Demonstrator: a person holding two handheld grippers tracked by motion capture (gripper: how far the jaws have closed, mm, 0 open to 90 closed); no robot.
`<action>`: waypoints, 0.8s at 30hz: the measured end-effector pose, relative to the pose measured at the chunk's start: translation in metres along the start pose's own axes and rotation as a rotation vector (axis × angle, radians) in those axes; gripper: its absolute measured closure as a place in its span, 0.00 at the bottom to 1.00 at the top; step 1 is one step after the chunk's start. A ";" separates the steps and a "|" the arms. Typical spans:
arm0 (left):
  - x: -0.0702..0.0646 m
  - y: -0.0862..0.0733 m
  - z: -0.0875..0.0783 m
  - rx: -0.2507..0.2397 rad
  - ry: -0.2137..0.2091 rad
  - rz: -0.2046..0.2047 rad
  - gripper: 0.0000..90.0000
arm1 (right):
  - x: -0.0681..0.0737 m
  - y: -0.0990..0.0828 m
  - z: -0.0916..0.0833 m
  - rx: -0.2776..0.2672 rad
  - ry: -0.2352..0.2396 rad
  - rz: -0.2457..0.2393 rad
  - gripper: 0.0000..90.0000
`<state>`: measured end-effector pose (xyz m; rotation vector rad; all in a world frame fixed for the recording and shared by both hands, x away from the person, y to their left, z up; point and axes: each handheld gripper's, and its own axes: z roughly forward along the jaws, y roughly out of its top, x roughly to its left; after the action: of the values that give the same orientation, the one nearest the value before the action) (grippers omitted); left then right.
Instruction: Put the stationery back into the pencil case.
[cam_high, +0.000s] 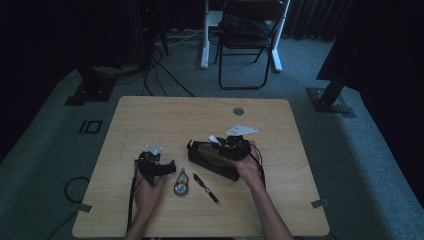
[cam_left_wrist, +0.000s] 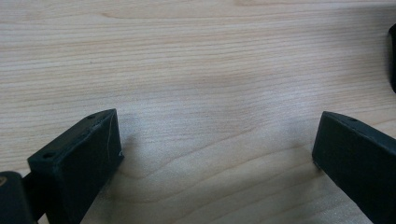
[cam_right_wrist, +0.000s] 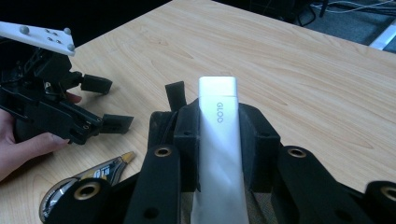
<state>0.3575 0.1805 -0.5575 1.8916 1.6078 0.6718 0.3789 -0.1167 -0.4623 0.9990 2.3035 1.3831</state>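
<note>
My right gripper (cam_right_wrist: 218, 121) is shut on a white glue stick (cam_right_wrist: 218, 107) marked GLOO, which runs lengthwise between the pads and sticks out past them. In the high view this gripper (cam_high: 221, 145) is held over a black pouch (cam_high: 212, 162) at mid-table, and the stick's white tip (cam_high: 213, 139) points to the upper left. The pouch's black tab (cam_right_wrist: 175, 95) shows just beyond the jaws. My left gripper (cam_high: 167, 168) rests low at the left of the table; its jaws (cam_left_wrist: 217, 140) stand wide open over bare wood with nothing between them.
A correction tape dispenser (cam_high: 180, 185) and a black pen (cam_high: 206, 189) lie between the two hands near the front. A round grommet (cam_high: 238, 111) sits in the tabletop (cam_high: 150, 120) at the back. A folding chair (cam_high: 247, 35) stands beyond the table.
</note>
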 end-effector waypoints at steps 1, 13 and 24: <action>0.000 0.000 0.000 -0.001 0.000 -0.001 0.02 | 0.000 0.000 0.001 0.002 0.001 -0.001 0.79; 0.000 0.000 0.000 -0.001 0.002 0.003 0.02 | -0.001 -0.007 0.009 0.034 0.008 -0.006 0.79; 0.000 0.000 0.000 -0.001 0.000 -0.001 0.02 | -0.002 -0.014 0.013 0.056 0.020 -0.011 0.79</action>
<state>0.3575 0.1804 -0.5576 1.8900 1.6078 0.6723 0.3815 -0.1133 -0.4807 0.9913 2.3712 1.3374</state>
